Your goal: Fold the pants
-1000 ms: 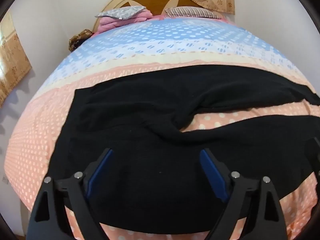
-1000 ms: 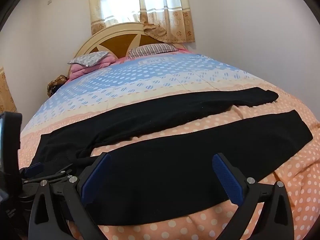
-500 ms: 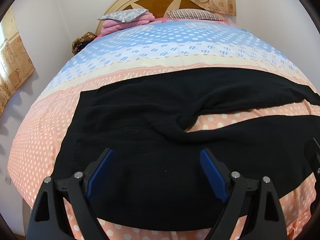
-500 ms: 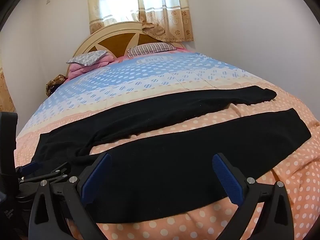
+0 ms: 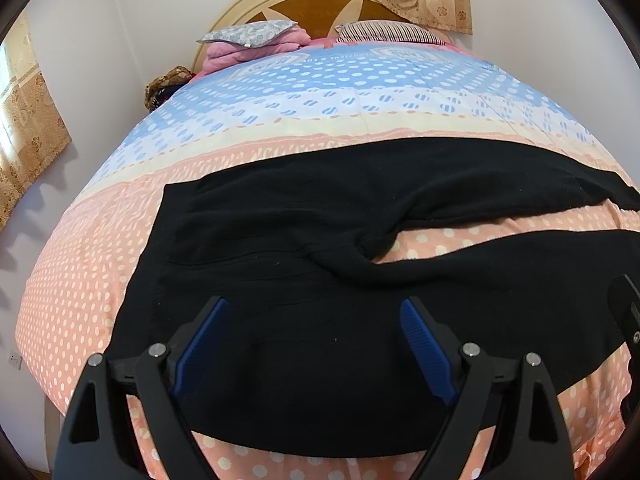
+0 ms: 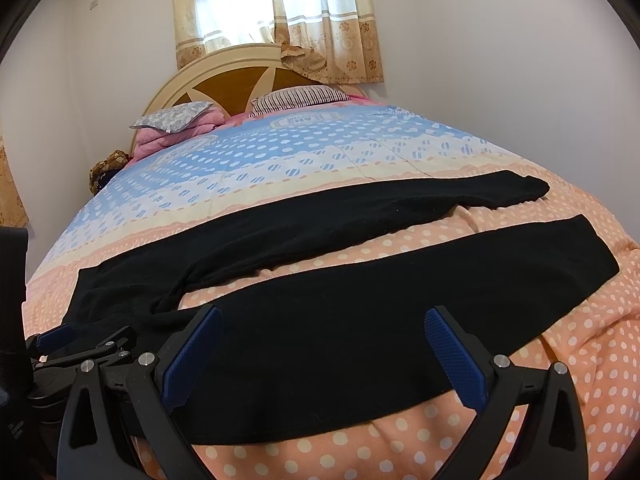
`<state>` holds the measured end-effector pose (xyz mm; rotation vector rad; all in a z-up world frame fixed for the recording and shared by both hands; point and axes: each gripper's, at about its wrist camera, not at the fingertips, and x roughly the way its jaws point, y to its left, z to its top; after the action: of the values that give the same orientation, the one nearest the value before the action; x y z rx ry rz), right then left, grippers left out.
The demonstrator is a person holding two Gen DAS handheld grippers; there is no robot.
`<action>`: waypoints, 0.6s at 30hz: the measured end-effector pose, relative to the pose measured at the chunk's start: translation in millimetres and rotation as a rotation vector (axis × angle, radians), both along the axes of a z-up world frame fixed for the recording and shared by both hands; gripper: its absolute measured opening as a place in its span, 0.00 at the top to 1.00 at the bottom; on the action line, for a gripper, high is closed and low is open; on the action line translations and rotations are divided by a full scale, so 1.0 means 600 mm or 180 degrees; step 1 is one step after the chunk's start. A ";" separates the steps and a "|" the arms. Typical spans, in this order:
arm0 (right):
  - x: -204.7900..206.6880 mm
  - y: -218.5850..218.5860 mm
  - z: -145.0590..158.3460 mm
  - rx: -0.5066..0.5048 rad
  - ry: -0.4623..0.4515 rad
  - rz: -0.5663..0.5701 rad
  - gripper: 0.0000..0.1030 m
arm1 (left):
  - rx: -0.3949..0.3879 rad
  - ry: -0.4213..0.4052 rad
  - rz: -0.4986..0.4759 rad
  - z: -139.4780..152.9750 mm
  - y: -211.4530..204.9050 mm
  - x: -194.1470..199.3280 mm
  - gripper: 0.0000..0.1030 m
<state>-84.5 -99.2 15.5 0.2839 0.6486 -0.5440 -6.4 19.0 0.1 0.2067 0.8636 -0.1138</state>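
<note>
Black pants (image 5: 304, 236) lie spread flat across the near part of the bed, waistband at the left, both legs (image 6: 360, 320) running off to the right with a strip of quilt between them. My left gripper (image 5: 312, 312) hangs open above the seat and waist area, its blue pads wide apart and empty. My right gripper (image 6: 324, 320) is open too, over the near leg, holding nothing. In the right wrist view the left gripper (image 6: 76, 344) shows at the lower left edge.
The bed carries a polka-dot quilt (image 5: 360, 92), pink near me and blue farther back. Pillows and a folded pink blanket (image 5: 248, 48) sit at the headboard (image 6: 240, 80). Curtains (image 6: 280, 12) hang behind it. Walls close both sides of the bed.
The left wrist view has pulled back slightly, showing more quilt below the pants' near edge. The pants have not moved and both grippers remain open.
</note>
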 end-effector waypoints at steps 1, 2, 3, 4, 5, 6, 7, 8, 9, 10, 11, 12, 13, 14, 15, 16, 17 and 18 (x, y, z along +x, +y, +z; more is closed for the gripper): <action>0.000 0.001 0.000 0.0001 -0.0001 -0.0001 0.01 | 0.0000 0.0000 0.0001 0.000 0.000 0.000 0.13; 0.000 0.001 0.000 -0.0002 0.0000 -0.0001 0.01 | -0.0001 0.0001 0.0000 0.000 0.000 0.000 0.13; 0.000 0.002 0.001 -0.0006 0.0000 -0.0004 0.01 | -0.0002 0.0001 0.0002 0.000 0.000 0.000 0.13; 0.000 0.001 0.001 -0.0004 -0.0001 -0.0004 0.01 | -0.0004 0.0000 0.0003 0.001 0.000 0.000 0.13; 0.000 0.002 0.001 -0.0004 0.0001 -0.0004 0.01 | -0.0004 -0.0002 0.0004 0.001 0.001 0.000 0.13; 0.000 0.002 0.001 -0.0003 0.0002 -0.0008 0.01 | -0.0002 -0.0004 0.0006 0.001 0.001 0.001 0.13; 0.000 0.002 0.001 -0.0002 0.0001 -0.0009 0.01 | -0.0003 -0.0006 0.0009 0.001 0.001 0.000 0.12; 0.000 0.002 0.001 -0.0001 0.0001 -0.0011 0.01 | -0.0005 -0.0005 0.0009 0.001 0.001 0.001 0.12; 0.000 0.002 0.001 0.0003 0.0002 -0.0014 0.01 | -0.0001 -0.0006 0.0008 0.001 0.001 0.000 0.12; 0.000 0.002 0.001 0.0006 0.0002 -0.0017 0.01 | 0.0000 -0.0007 0.0008 0.001 0.001 0.000 0.12; -0.001 0.002 0.001 0.0005 0.0001 -0.0020 0.01 | -0.0001 -0.0006 0.0009 0.001 0.001 0.001 0.12; -0.001 0.002 0.001 0.0002 0.0001 -0.0018 0.01 | -0.0004 -0.0004 0.0009 0.001 0.002 0.001 0.12; -0.001 0.002 0.001 0.0000 0.0002 -0.0019 0.01 | -0.0007 -0.0006 0.0007 0.001 0.003 0.000 0.12; -0.001 0.002 0.001 0.0001 0.0005 -0.0016 0.01 | -0.0006 -0.0005 0.0006 0.001 0.003 0.001 0.12; -0.001 0.001 0.001 0.0003 0.0003 -0.0014 0.01 | -0.0003 -0.0005 0.0004 0.001 0.004 0.001 0.12; -0.001 0.001 0.001 0.0005 0.0001 -0.0016 0.01 | -0.0004 -0.0006 0.0004 0.001 0.005 0.000 0.12; -0.001 0.001 0.001 0.0003 0.0002 -0.0019 0.01 | -0.0006 -0.0005 0.0003 0.001 0.005 0.000 0.12; -0.001 0.001 0.001 0.0003 0.0001 -0.0021 0.01 | -0.0006 -0.0008 0.0003 0.001 0.005 0.000 0.12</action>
<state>-85.3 -98.6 16.4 0.2869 0.6486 -0.5501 -6.6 22.0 0.8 0.2046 0.8610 -0.1134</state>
